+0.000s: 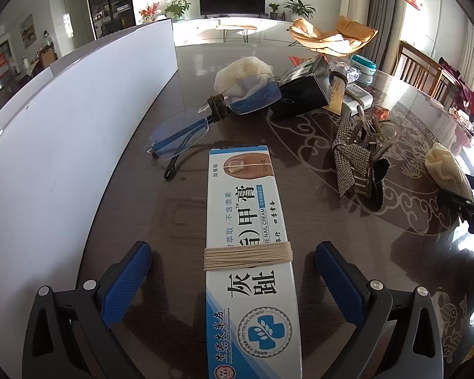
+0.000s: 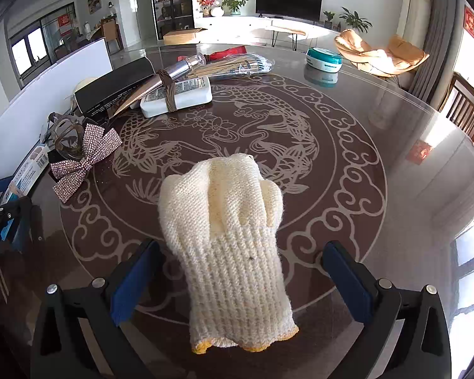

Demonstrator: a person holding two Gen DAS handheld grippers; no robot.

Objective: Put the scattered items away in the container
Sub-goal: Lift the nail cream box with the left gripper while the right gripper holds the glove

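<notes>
Both grippers sit wide apart and empty: the left gripper (image 1: 233, 271) straddles the cream box (image 1: 251, 252), the right gripper (image 2: 241, 271) the glove (image 2: 227, 240). The step in hand looks like the grasp; next, each must close, then carry toward what is probably the container, the white wall (image 1: 79, 126) at the frame's left.

Your left gripper (image 1: 233, 268) is tilted steeply down toward the table, jaws spread wide. Its blue pads (image 1: 126, 281) stand apart on either side, pressing on nothing, with clear gaps between each pad and what lies between them. Your right gripper (image 2: 241, 271) is pitched down at much the same angle, jaws just as wide, its blue pads (image 2: 136, 279) likewise touching nothing on either side. From the left wrist view, the black frame of your right gripper shows at the right edge; from the right wrist view, your left gripper shows at the left edge.
</notes>
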